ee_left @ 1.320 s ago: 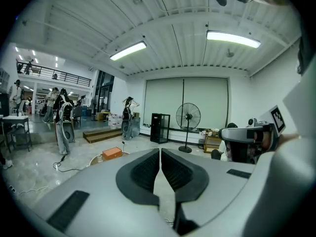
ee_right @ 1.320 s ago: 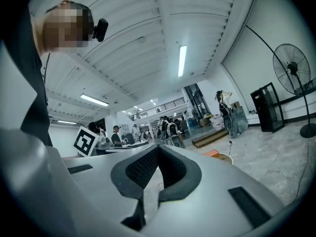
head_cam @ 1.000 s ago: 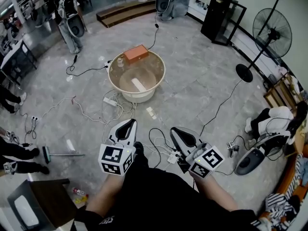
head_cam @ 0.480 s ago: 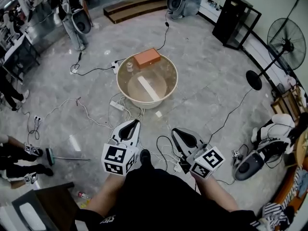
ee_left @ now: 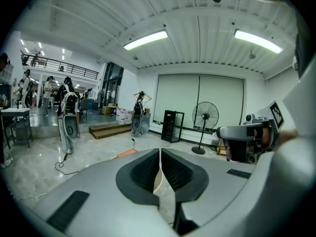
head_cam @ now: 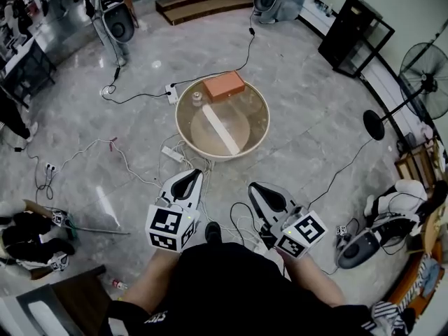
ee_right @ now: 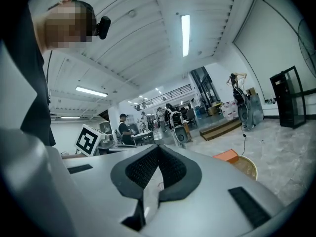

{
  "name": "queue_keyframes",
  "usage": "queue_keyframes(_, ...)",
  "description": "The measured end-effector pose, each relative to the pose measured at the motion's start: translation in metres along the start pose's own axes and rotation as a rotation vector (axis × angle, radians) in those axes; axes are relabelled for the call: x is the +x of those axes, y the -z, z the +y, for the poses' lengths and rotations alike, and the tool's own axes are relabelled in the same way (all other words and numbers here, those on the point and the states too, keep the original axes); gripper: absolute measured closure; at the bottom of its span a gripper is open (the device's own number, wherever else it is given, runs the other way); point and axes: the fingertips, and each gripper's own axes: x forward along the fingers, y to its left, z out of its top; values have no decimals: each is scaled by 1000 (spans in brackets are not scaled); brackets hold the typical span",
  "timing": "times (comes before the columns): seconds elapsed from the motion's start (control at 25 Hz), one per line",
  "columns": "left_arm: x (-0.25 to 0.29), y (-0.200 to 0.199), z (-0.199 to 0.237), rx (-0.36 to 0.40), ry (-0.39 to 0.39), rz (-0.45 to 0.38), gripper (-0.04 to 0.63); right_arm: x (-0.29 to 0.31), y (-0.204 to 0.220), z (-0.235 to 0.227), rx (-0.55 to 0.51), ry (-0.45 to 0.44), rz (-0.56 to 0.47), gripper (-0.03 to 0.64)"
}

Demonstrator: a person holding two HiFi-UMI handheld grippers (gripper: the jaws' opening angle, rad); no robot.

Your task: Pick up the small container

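1. Open floor lies between you and the round basin (head_cam: 221,157); loose cables (head_cam: 133,170) and a power strip (head_cam: 173,153) cross it.
2. An orange box (head_cam: 223,86) blocks the far rim, just beside the small container (head_cam: 197,96).

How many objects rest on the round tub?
2: an orange box on the far rim, and the small container just left of it. The white streak below may be a reflection.

A: floor?
B: grey polished marble floor (head_cam: 315,82), cables (head_cam: 133,170) strewn all over it
A: furniture?
B: black shelf (head_cam: 353,30) and standing fan (head_cam: 424,68) near the right wall, wooden step (head_cam: 203,0) at the far end (strip lights (ee_left: 145,39) on a white ceiling)
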Motion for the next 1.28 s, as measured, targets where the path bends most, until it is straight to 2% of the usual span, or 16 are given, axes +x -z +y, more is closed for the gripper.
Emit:
queue_keyframes(0.28, 4, -7, 53, 6, -49, -4, 569, 36, -3, -10, 12, -5, -9, 603)
queue_keyframes(0.52, 3, -21, 64, -6, -71, -14, 569, 51, -14, -15, 21, -30, 2, 603)
queue_keyframes(0.84, 17, -2, 80, -47, -77, 33, 569, 81, -15, -22, 30, -73, 11, 603)
queue_keyframes(1.0, 46, -5, 89, -45, -70, 50, 569, 97, -19, -50, 54, -79, 1, 603)
queue_keyframes(1.28, 136, -35, 112, -54, -86, 81, 569, 142, -45, -141, 86, -110, 14, 603)
